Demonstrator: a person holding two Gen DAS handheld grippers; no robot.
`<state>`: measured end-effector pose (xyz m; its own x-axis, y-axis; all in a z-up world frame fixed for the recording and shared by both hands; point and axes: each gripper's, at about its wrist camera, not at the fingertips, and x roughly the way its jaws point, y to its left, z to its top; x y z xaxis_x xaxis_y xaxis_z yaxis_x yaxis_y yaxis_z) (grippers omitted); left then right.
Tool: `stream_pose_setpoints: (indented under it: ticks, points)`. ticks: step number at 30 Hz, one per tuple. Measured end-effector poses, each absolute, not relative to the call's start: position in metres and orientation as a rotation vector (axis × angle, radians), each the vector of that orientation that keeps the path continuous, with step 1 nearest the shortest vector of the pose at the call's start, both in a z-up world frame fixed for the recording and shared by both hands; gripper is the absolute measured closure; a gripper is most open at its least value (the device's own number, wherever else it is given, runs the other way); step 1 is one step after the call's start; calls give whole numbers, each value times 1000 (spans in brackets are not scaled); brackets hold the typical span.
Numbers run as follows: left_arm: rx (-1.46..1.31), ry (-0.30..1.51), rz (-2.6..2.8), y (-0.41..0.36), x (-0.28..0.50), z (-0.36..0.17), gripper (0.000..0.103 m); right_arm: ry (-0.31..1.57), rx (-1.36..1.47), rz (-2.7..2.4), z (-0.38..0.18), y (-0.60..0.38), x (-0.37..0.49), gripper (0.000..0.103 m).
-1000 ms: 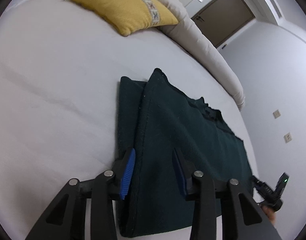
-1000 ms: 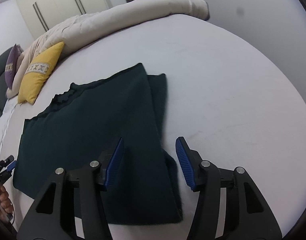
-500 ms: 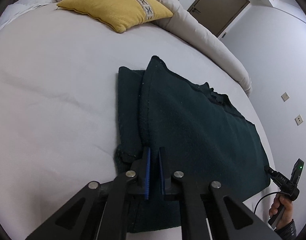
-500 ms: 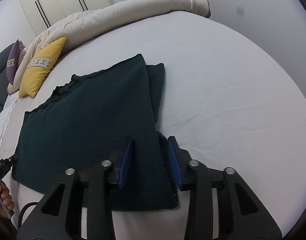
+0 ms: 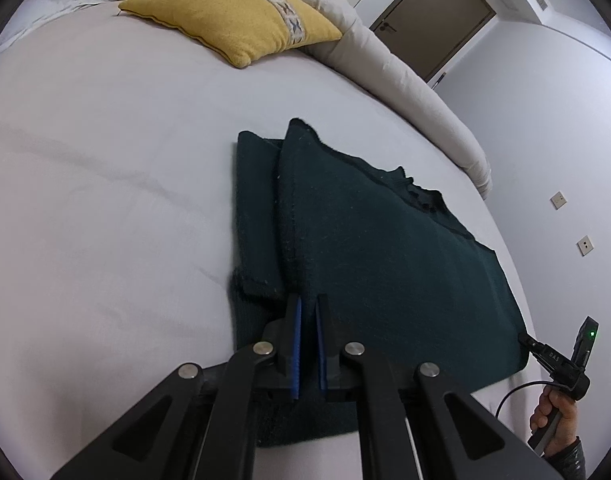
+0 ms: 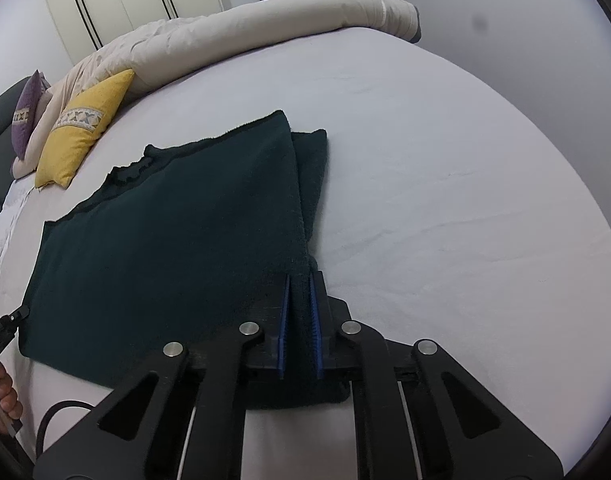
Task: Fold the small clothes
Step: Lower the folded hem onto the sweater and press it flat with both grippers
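A dark green knitted sweater [image 5: 385, 248] lies flat on the white bed sheet [image 5: 105, 200], its sleeves folded in along both sides. My left gripper [image 5: 308, 304] is shut on the near hem at the sweater's left side, with fabric pinched between the blue pads. In the right wrist view the sweater [image 6: 177, 232] fills the left half. My right gripper [image 6: 299, 280] is at the near right corner, its jaws closing with a ridge of fabric pressed between the pads. A hand [image 5: 553, 412] holding the other gripper shows at the lower right of the left wrist view.
A yellow pillow [image 5: 233, 20] and a rolled beige duvet [image 5: 405, 88] lie along the far side of the bed. A purple pillow [image 6: 25, 116] sits against the dark headboard. White sheet spreads left and right of the sweater. A cable [image 6: 53, 416] trails near the front edge.
Both grippers went from open astride the sweater's near hem to closed on it. The fabric bunched slightly at each grip. Neither hand moved much.
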<state>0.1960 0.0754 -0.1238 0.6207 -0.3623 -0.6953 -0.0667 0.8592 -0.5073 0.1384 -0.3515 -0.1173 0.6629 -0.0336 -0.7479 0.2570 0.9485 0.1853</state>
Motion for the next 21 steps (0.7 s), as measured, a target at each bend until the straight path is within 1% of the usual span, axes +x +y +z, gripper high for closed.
stream_pose_setpoints:
  ticks: [4,8,10,14,21]
  points:
    - [-528,907,-164,78,192,-132,96,831,280,-169,-115,-349,133,95]
    - [-535,915,-156,81,189,-139,96,877,326,-179,-135,-363,134,96]
    - [-523,912,-156,80,186,-139,96,869,375,-183,-137,-368,130,96]
    - [-530,920,-151,80,190,-143,96,862,327,-196,-131,-360,126,96]
    - [-514,921,-159,79,192,-143,96,848,392,-211,-139,-370,118,98]
